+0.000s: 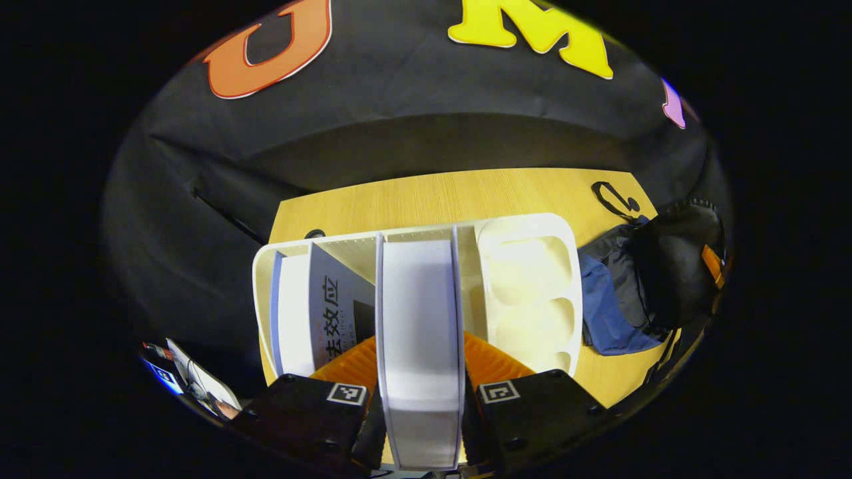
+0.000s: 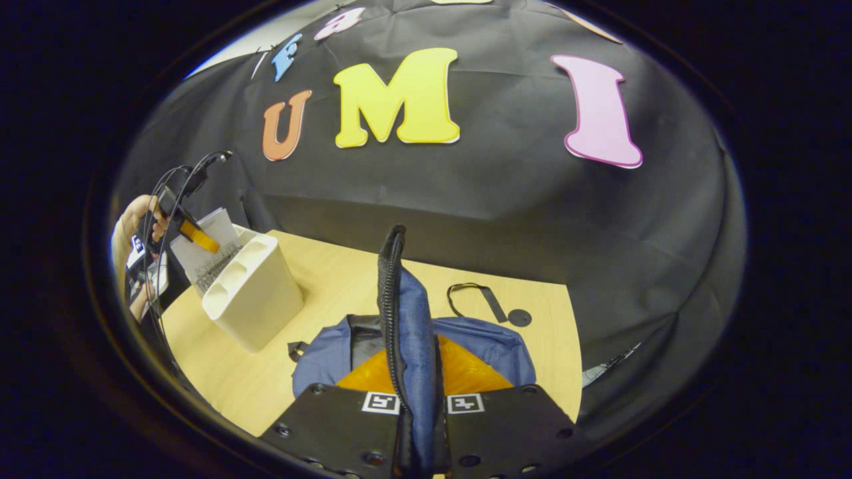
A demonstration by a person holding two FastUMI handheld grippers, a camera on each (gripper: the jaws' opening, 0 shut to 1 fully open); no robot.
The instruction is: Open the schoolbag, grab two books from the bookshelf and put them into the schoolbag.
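Fingers of the left gripper (image 1: 421, 372) were closed on a white book (image 1: 421, 319), one finger on each cover, the book standing upright on edge between them with its spine toward the camera. That book sat in the middle slot of the white bookshelf (image 1: 532, 266), which stood on the wooden table (image 1: 466, 193). To its left in the left gripper view, a second book (image 1: 336, 313) with a grey cover leaned in the neighbouring slot, beside a pale blue-edged one at the shelf's end. The rounded compartments on the shelf's other side looked vacant.

In the right gripper view, a person's hand (image 2: 136, 226) held the left gripper high over the bookshelf (image 2: 256, 293), tilted down toward it, with cables looping from its back.

The right gripper (image 2: 416, 399) pointed forward over the table, both fingers pressed on a raised blue flap of the schoolbag (image 2: 413, 319), its black zip edge standing upright between them. The rest of the blue schoolbag lay spread on the table (image 2: 333, 273) just beyond the fingers, near the bookshelf but apart from it. A black strap (image 2: 472, 299) with a round end lay on the wood behind the bag.

Black cloth hung as the booth's wall behind the table on all visible sides.
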